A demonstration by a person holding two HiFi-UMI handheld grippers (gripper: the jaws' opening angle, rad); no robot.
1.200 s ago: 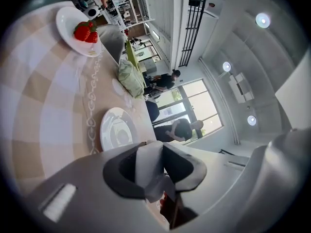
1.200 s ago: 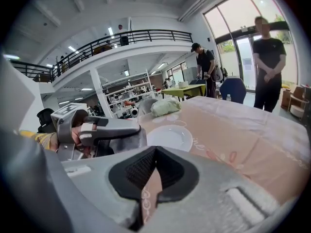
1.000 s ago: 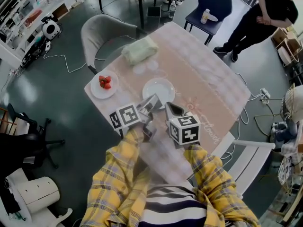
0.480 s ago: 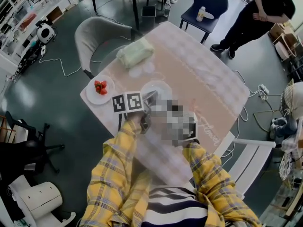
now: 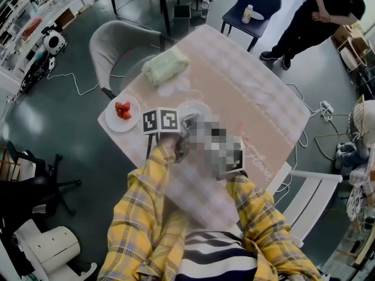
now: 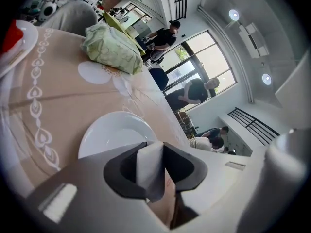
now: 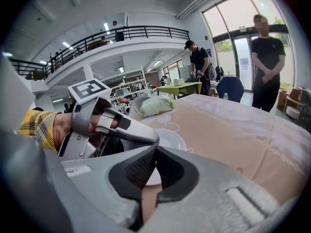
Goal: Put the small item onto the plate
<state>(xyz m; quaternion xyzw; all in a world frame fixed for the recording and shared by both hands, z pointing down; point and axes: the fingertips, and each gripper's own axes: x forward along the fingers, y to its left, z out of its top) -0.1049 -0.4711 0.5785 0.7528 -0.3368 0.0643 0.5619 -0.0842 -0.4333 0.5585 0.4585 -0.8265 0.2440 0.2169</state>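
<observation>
On pink table point(image 5: 258, 92), white plate point(image 6: 109, 130); grey floor point(image 5: 64, 122).

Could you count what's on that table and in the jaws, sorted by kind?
Plates: 2 (empty plate, strawberry plate)
Strawberry heap: 1
Green bundle: 1
White piece, held in the left gripper: 1
Total: 5

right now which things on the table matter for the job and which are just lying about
In the job: small white block, held in the left gripper; empty white plate.
Lying about: plate of strawberries; green bundle; right gripper, shut and empty.
</observation>
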